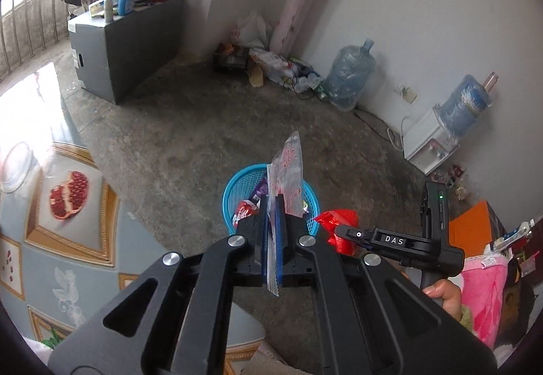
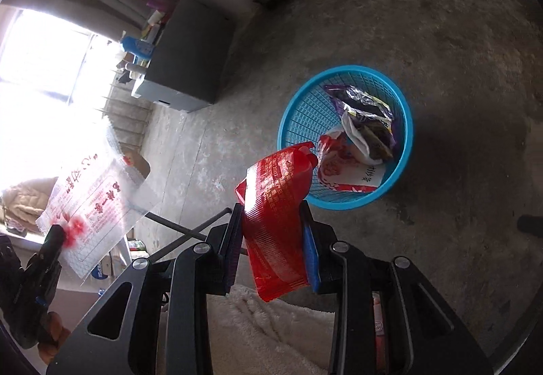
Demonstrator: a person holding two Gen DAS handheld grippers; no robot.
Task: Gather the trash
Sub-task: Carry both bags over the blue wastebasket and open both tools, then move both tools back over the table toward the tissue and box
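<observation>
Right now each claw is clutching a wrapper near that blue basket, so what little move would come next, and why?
Probably carry both a bit further over the blue basket before letting go. The right gripper is shut on the red wrapper, short of the rim; the left gripper pinches the clear wrapper. Trash already lies inside.

The right claw [image 2: 273, 236] grips a red printed wrapper [image 2: 276, 208] between its blue pads, the wrapper sticking up past the fingertips and bulging between them. Beyond it, a blue mesh basket [image 2: 404, 144] stands on the bare concrete floor [image 2: 458, 35], holding a purple foil packet [image 2: 359, 103], a white bag and a red-and-white wrapper [image 2: 342, 168]. At the left edge the left claw [image 2: 54, 236] pinches a clear bag with red print [image 2: 95, 205], a hand [image 2: 51, 337] beneath it. A grey cabinet [image 2: 193, 59] stands against the far wall with bottles on top. Loose clutter lies along the wall's foot.
</observation>
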